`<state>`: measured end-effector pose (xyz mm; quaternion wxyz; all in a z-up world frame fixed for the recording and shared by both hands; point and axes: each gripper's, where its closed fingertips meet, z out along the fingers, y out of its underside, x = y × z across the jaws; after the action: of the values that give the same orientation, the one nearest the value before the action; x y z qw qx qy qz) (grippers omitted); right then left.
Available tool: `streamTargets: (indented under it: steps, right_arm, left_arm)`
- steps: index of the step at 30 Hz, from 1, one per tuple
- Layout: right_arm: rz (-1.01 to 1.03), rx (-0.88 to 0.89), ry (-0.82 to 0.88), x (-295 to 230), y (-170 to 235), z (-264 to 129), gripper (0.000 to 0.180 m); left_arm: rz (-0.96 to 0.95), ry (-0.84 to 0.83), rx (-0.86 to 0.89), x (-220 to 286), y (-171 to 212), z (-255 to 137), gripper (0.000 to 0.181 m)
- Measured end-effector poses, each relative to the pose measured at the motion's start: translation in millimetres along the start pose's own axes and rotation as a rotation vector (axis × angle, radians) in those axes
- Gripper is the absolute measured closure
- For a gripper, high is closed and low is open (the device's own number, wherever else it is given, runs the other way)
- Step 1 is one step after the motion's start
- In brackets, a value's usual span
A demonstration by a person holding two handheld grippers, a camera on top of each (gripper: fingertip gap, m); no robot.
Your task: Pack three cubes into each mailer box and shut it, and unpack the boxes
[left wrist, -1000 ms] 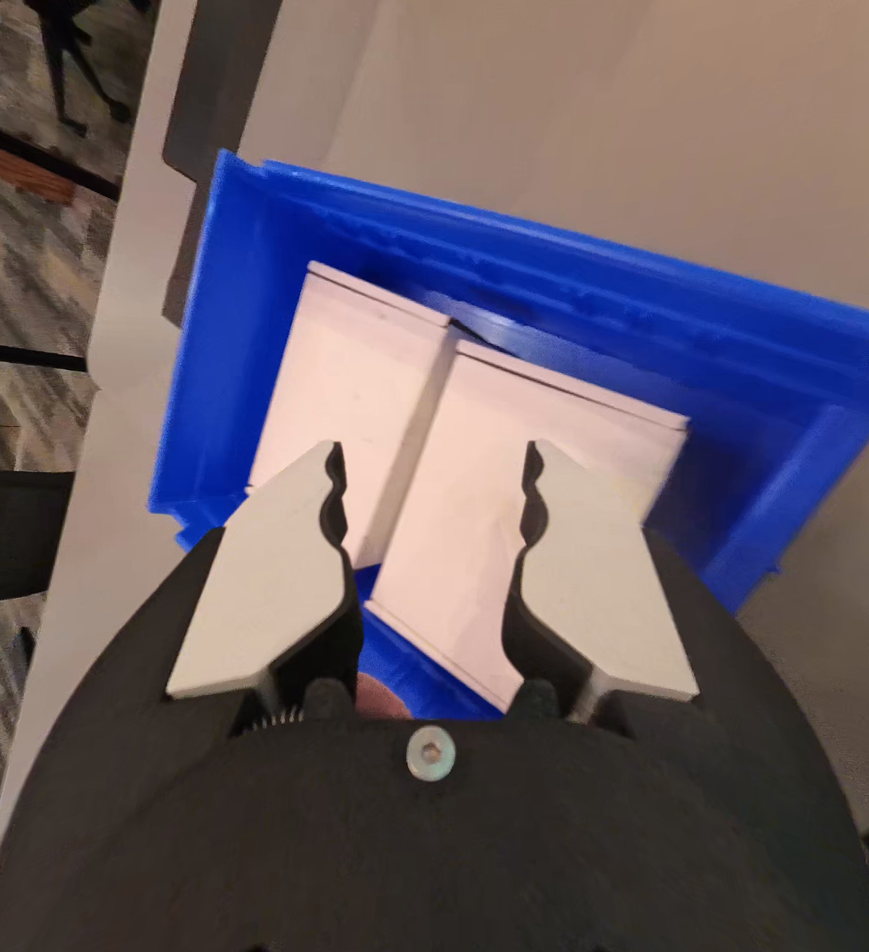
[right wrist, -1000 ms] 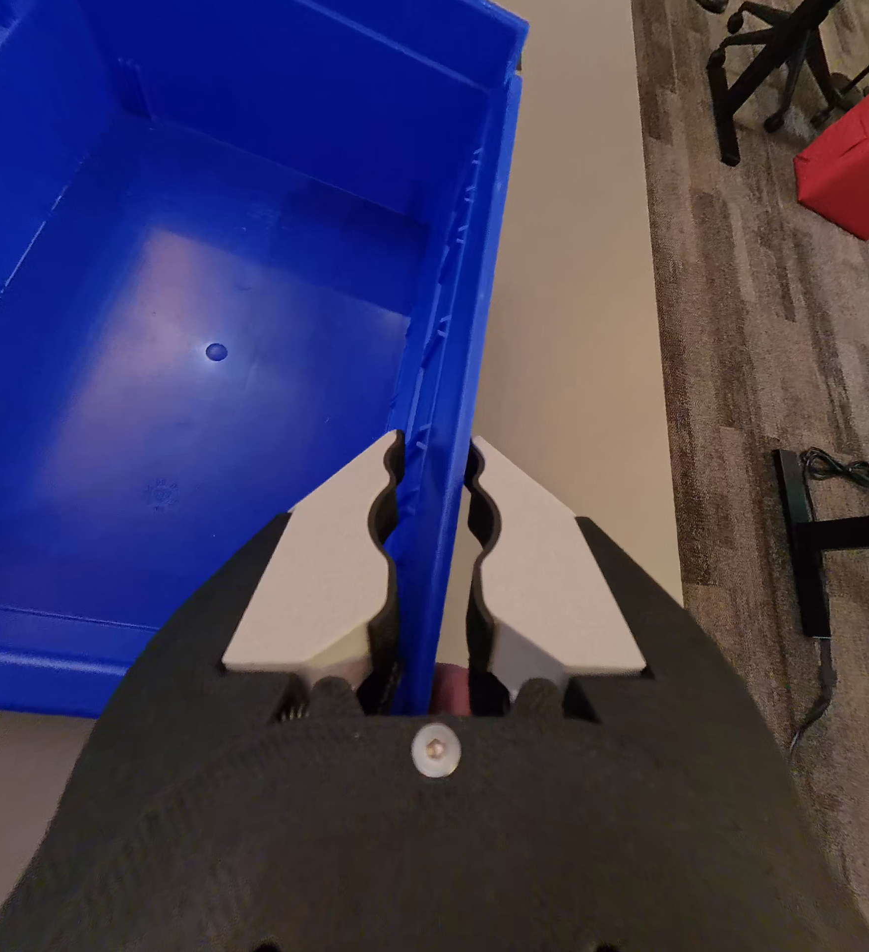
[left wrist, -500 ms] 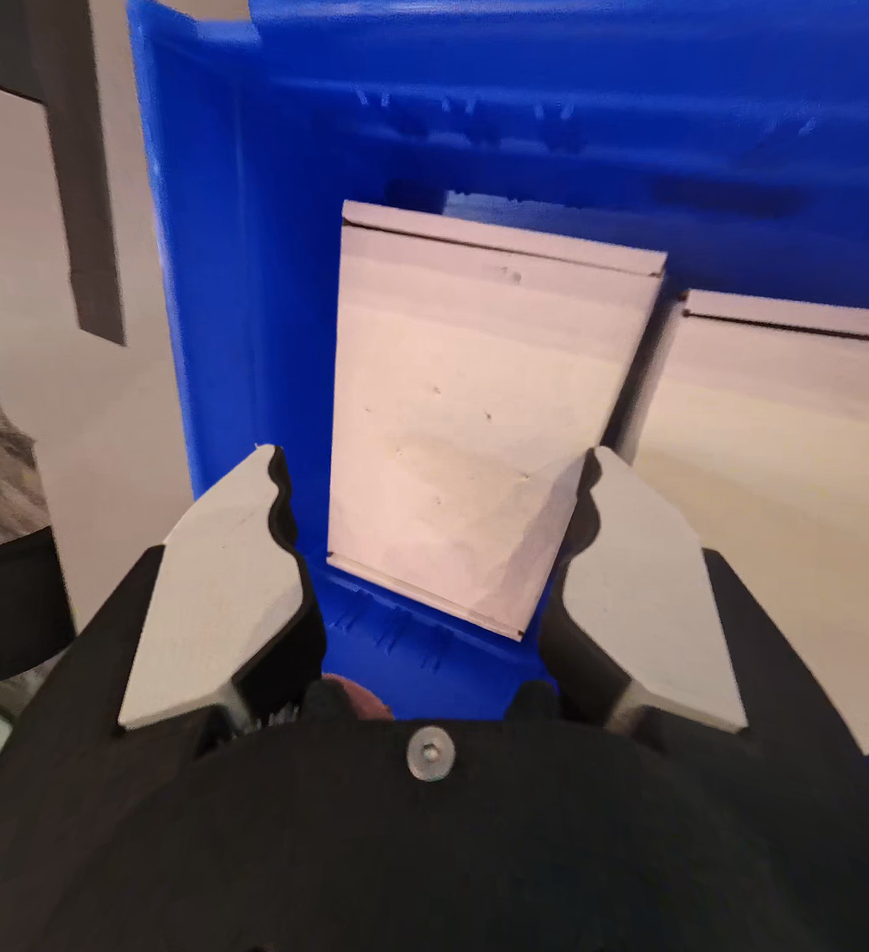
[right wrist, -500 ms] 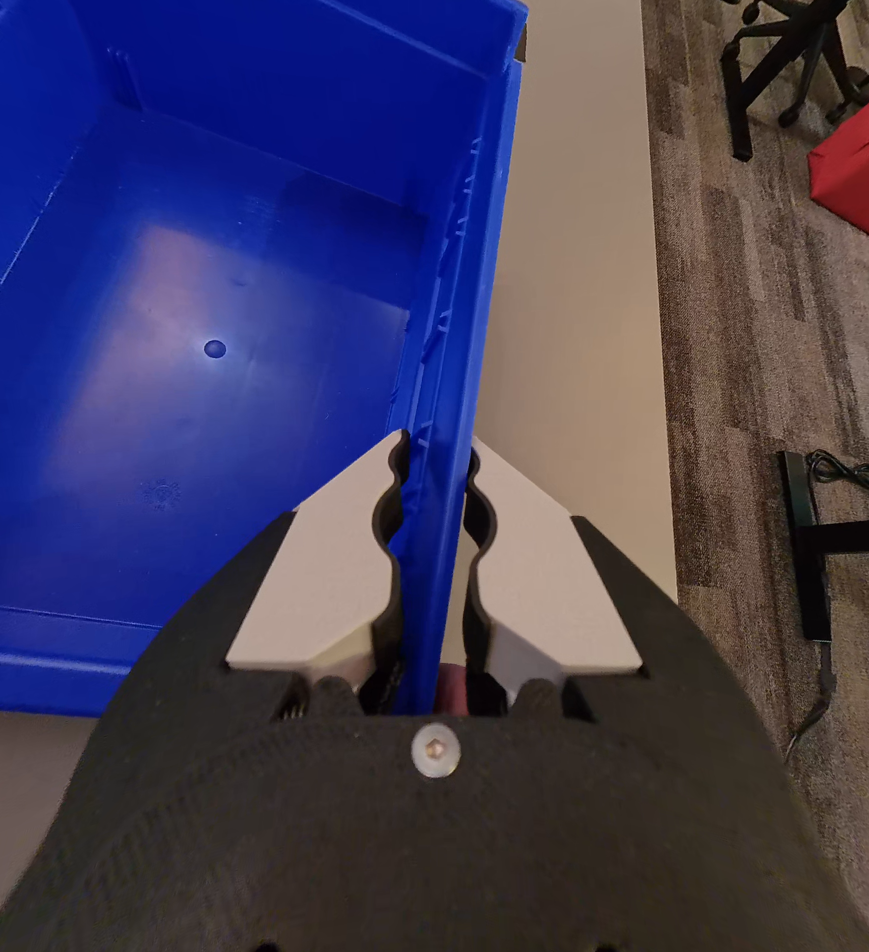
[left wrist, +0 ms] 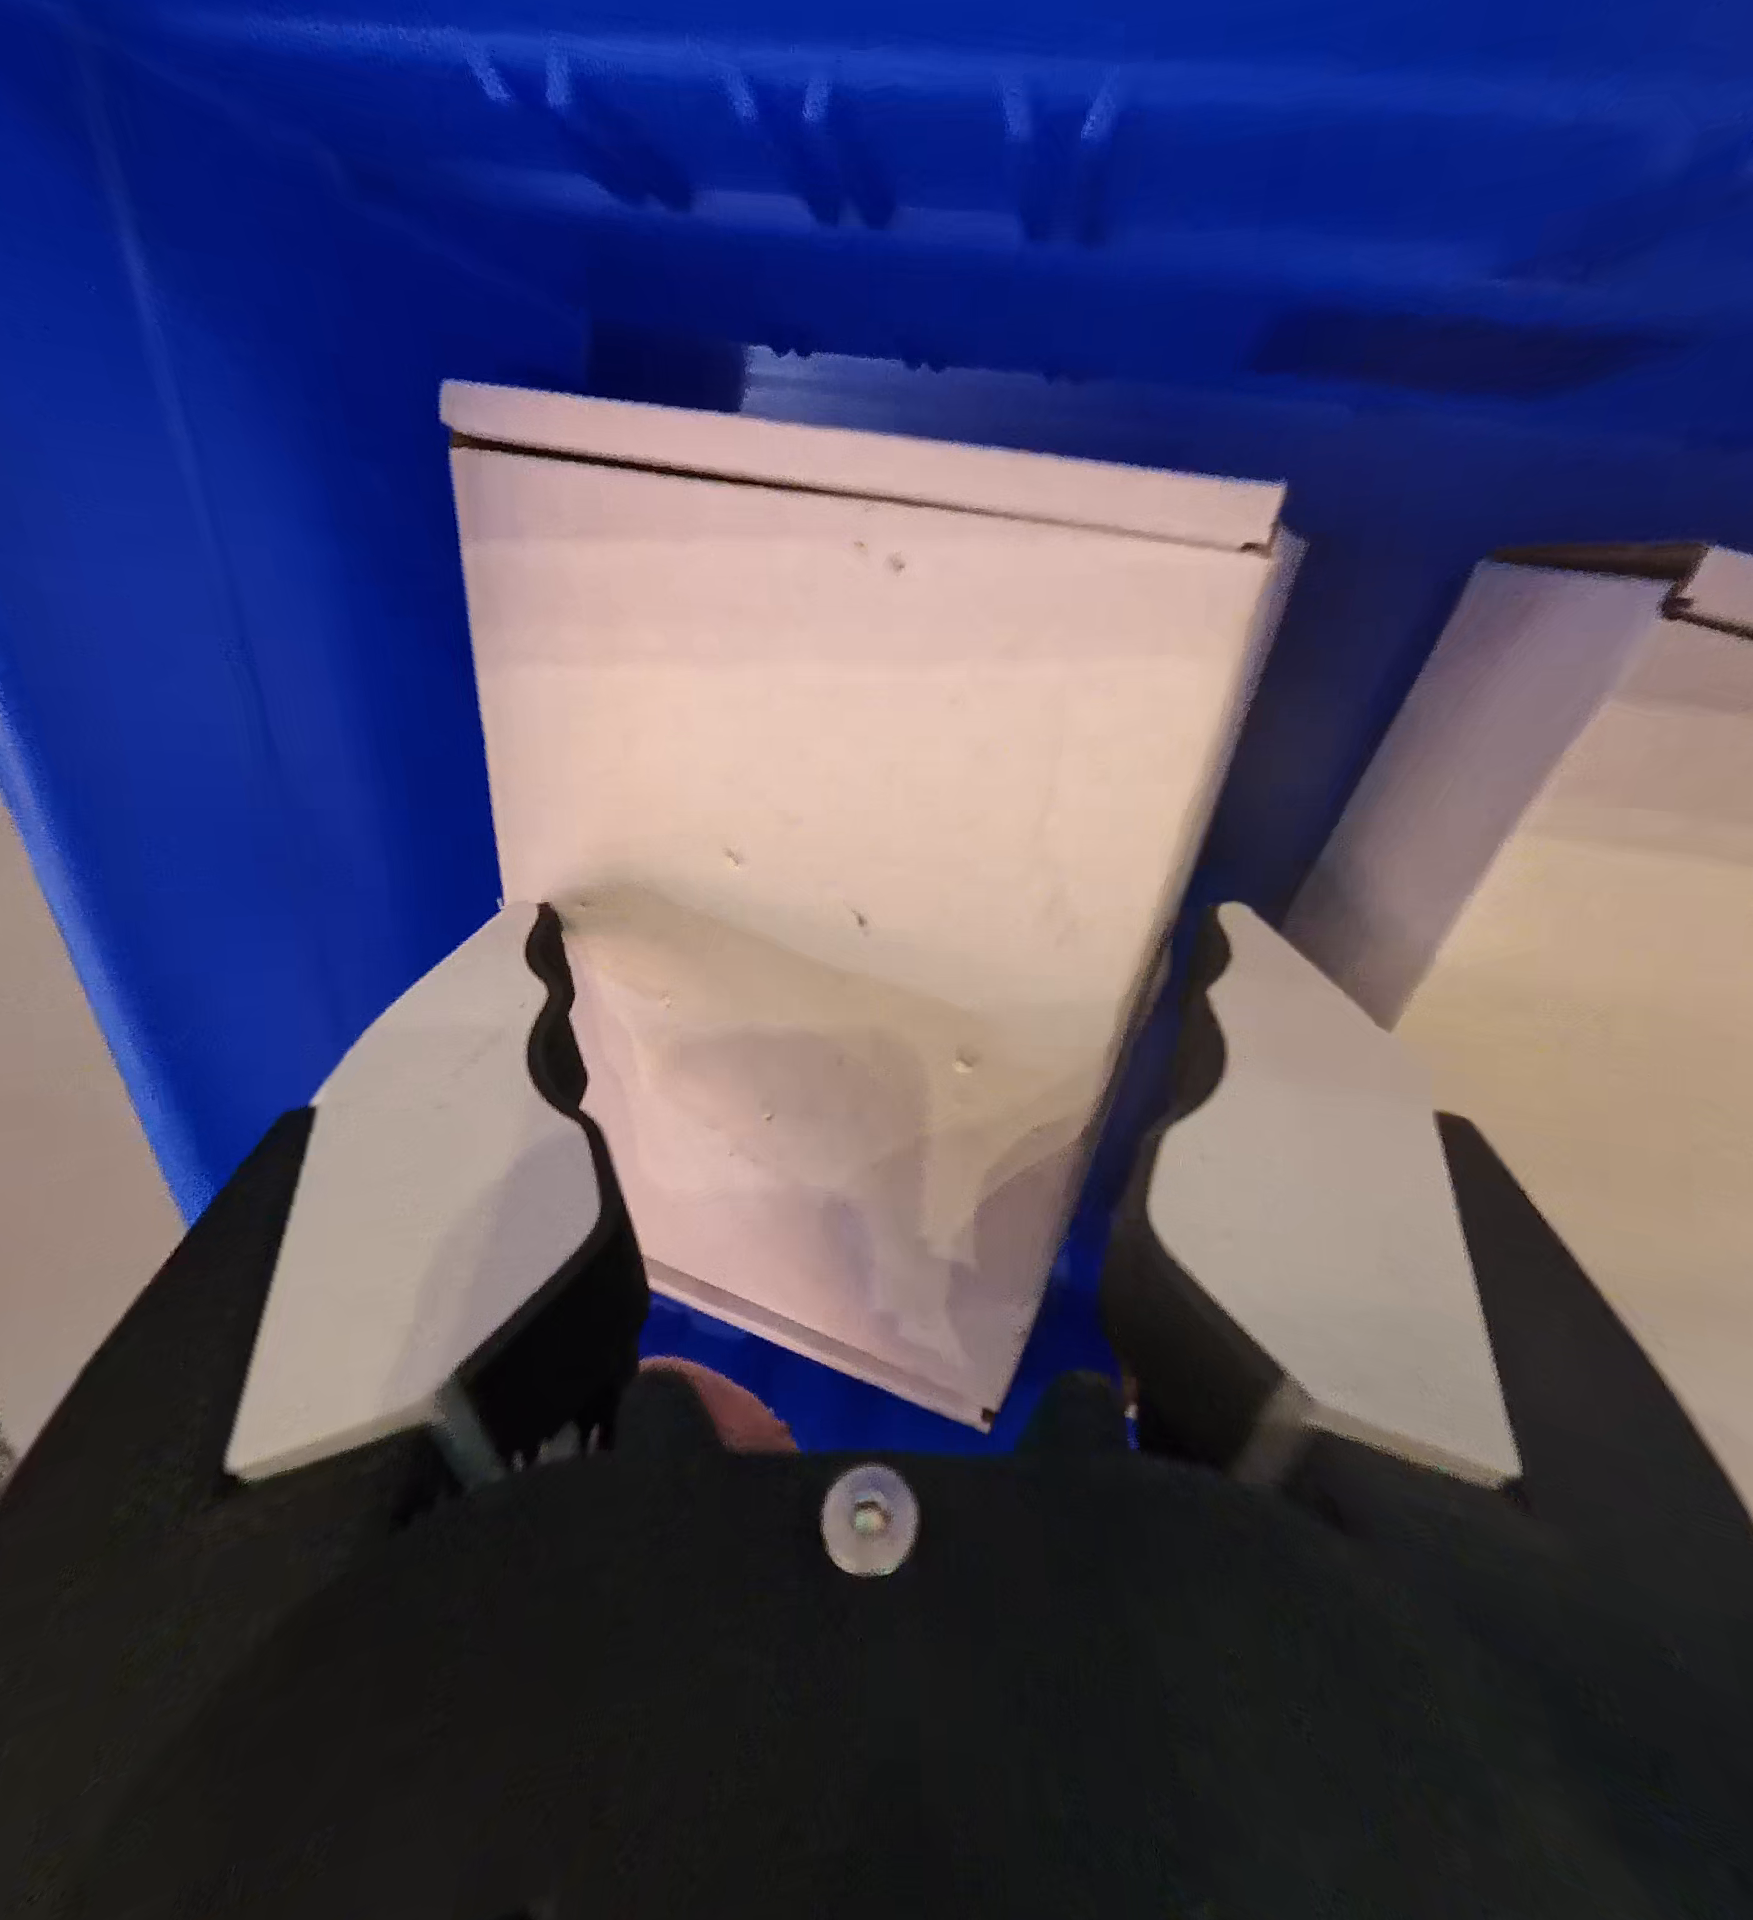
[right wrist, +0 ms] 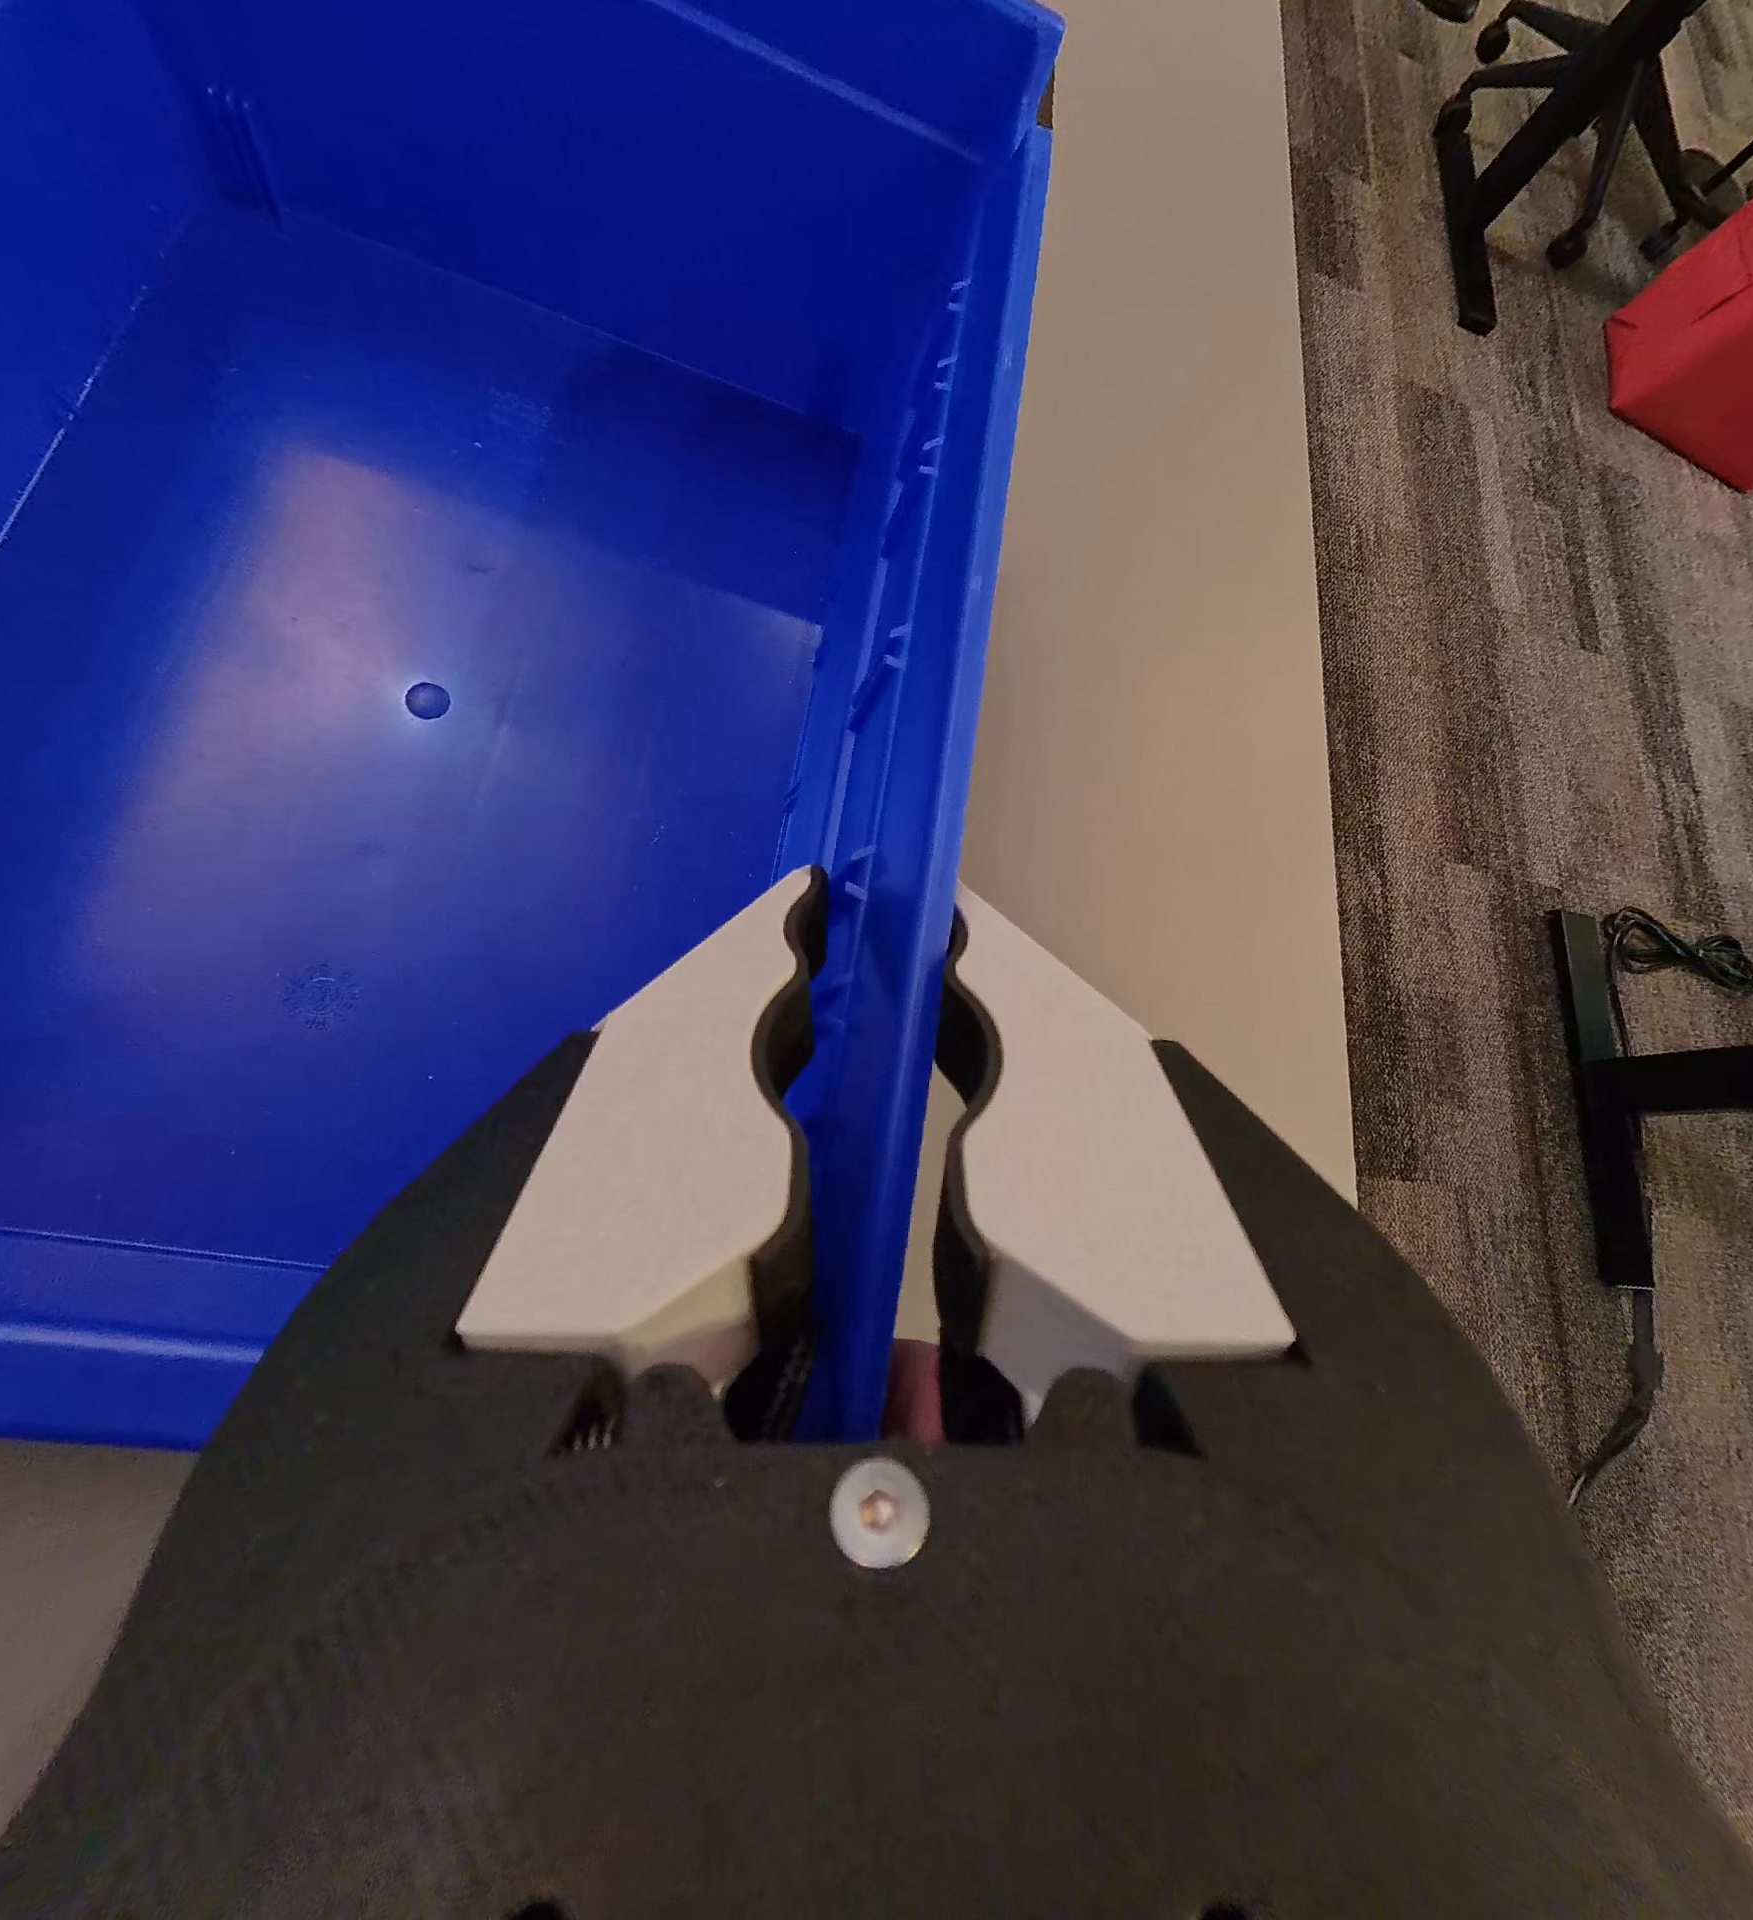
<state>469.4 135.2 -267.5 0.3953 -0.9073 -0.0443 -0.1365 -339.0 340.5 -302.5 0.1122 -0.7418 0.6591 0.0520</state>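
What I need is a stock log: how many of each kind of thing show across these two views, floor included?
White mailer boxes: 2
Blue bins, one holding the boxes, one empty: 2
Hand-held grippers, left, right: 2
Red box on the floor: 1
Total: 7

Two mailer boxes (left wrist: 851, 790) (left wrist: 1620, 894), two bins (left wrist: 228, 416) (right wrist: 965, 520) (blue)
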Motion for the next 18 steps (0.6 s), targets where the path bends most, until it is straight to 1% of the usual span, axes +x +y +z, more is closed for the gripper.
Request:
streamTargets:
  steps: [2, 5, 8, 12, 18]
  right_arm:
    - [-0.003, 0.002, 0.0, 0, 0, 0, 0.164]
    - [-0.005, 0.002, -0.001, 0, 0, 0, 0.164]
    - [-0.004, 0.002, -0.005, 0, 0, 0, 0.164]
    - [-0.004, 0.001, -0.006, 0, 0, 0, 0.164]
    - [0.0, 0.001, -0.008, 0, 0, 0, 0.164]
  left_arm:
    - [-0.001, -0.011, 0.001, -3, 1, 0, 0.07]
    - [-0.02, -0.037, -0.007, -10, 5, -2, 0.062]
    - [-0.037, -0.023, -0.012, -11, 7, 2, 0.055]
    - [-0.015, 0.023, -0.057, -6, 10, 12, 0.058]
    - [0.004, 0.021, -0.067, -7, 10, 14, 0.057]
